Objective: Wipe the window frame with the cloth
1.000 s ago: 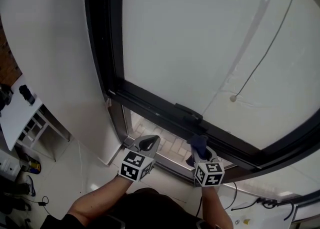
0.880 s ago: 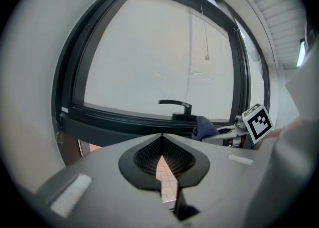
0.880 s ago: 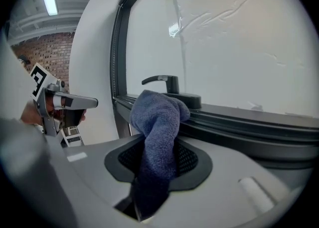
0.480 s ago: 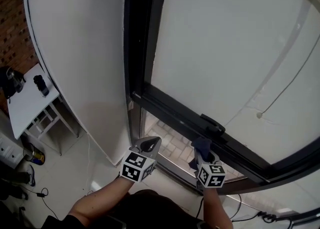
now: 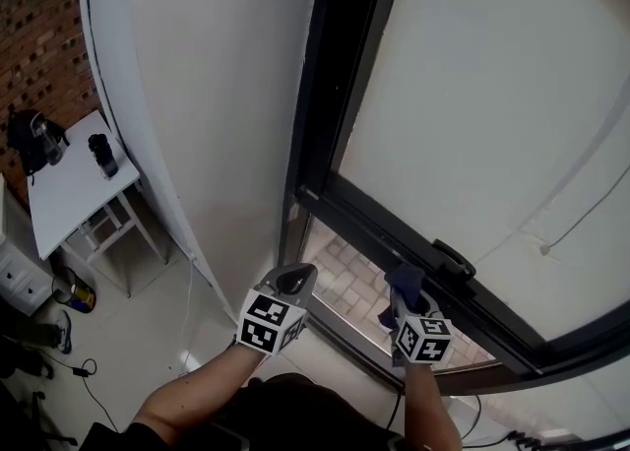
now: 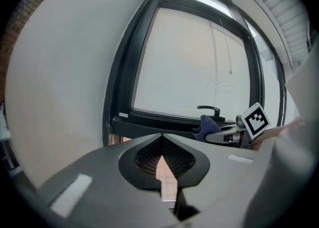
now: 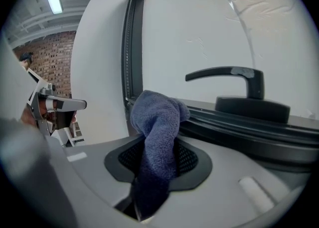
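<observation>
wiping judged not yet begun: cloth [image 7: 158, 117] clenched by right gripper [image 7: 155, 165], window frame [image 7: 249, 135] just ahead; left gripper [image 6: 161, 145] closed, empty.

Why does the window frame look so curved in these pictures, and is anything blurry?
Left gripper view and right gripper view: wide-angle lenses bow the window frame and leave black corners. Right gripper view: the cloth in the right claw is sharp; the claw's near body is soft. Head view: the frame bends less; the pane is pale, without glare.
</observation>
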Available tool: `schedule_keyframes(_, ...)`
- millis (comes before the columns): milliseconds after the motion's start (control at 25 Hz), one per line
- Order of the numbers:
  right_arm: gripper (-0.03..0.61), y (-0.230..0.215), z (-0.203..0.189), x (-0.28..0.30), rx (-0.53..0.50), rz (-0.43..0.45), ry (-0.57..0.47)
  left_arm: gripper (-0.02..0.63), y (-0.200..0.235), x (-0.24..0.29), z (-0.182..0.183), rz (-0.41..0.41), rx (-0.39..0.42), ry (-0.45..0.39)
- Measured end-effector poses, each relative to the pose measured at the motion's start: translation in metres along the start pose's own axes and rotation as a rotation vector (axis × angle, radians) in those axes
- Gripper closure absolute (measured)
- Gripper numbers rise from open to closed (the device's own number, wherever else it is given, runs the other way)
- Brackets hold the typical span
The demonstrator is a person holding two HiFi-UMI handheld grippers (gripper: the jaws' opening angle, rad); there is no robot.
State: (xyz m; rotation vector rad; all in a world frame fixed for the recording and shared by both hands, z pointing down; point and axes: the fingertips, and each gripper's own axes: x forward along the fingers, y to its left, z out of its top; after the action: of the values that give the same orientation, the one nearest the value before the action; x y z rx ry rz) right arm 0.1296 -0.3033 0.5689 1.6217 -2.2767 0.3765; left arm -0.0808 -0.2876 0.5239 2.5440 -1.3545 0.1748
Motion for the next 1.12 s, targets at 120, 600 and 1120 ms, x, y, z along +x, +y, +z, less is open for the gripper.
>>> schedule_keyframes(120,0.451,0.010,0.007,0.009,-0.006,-0.004,-0.003,0.620,0.014,-0.005,0.002,0.005,-0.004,-0.006)
schedule_keyframes(600,0.451,0.046,0.027,0.039,0.087,-0.038,-0.013,0.620,0.049,-0.005,0.016,-0.032,0.017,-0.008)
schedule_keyframes(1120,0.451,0.090,0.048,0.102,0.063,0.067,0.018,0.620,0.085,0.018,0.024,-0.004,0.043,0.000)
